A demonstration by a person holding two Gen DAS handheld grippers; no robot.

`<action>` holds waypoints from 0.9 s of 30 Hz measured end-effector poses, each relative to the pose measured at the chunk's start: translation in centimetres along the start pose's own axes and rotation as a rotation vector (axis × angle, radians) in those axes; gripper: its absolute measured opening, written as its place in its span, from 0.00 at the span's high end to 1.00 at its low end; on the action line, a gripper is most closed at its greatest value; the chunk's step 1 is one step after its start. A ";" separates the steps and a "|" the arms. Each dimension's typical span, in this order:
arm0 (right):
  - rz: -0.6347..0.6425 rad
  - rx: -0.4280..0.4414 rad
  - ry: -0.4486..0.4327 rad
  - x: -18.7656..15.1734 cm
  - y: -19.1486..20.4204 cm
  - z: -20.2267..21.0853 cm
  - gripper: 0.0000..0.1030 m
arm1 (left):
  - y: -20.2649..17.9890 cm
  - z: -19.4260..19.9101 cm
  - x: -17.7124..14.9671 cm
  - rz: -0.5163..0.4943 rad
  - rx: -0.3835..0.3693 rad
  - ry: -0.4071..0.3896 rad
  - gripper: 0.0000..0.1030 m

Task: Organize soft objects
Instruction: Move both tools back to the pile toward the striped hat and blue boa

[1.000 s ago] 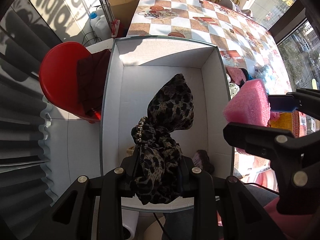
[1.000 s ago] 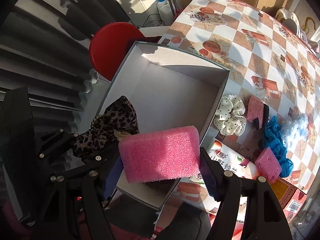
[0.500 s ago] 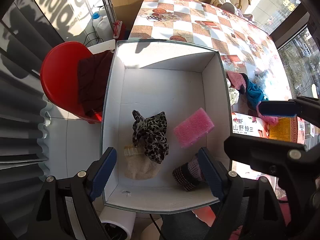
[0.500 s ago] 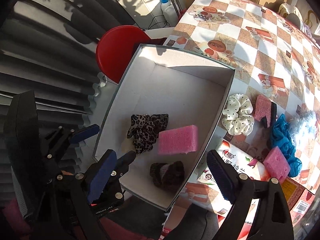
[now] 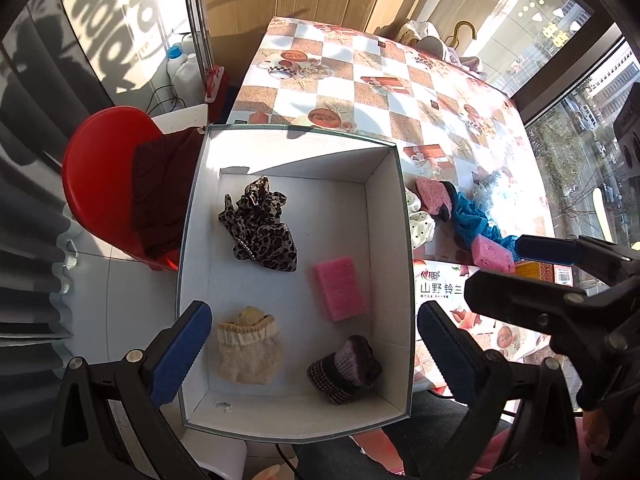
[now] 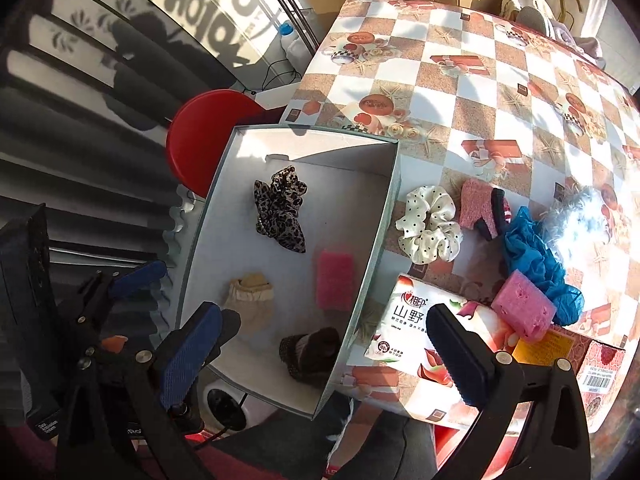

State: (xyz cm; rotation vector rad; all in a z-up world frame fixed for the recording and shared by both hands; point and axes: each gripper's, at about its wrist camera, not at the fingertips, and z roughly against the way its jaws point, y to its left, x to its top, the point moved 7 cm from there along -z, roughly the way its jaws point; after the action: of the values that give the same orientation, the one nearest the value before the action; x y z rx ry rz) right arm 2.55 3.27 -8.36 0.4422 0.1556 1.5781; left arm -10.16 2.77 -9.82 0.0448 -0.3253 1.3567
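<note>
Four soft things are lying inside the white box in the left wrist view: a leopard-print scrunchie toward the far wall, a pink sponge right of centre, a beige knit pouch and a dark knitted piece near the front wall. The left gripper is hovering above the box front, jaws spread wide and holding nothing.

Moving to the right wrist view, the right gripper is also hanging empty, jaws spread wide — over the box's right wall. On the checkered bench beside the box are lying a polka-dot scrunchie, a blue mesh puff, a second pink sponge and a tissue pack.
</note>
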 end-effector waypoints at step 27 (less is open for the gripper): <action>-0.696 -0.128 -0.359 -8.7 -23.6 14.0 0.00 | -16.7 -3.1 4.6 -0.449 -0.001 0.069 0.00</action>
State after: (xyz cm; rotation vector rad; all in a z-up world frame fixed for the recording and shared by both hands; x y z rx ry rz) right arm 29.68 -6.16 -5.80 0.4957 -0.0666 0.8056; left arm 7.40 4.16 -8.99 0.0660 -0.2399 0.9104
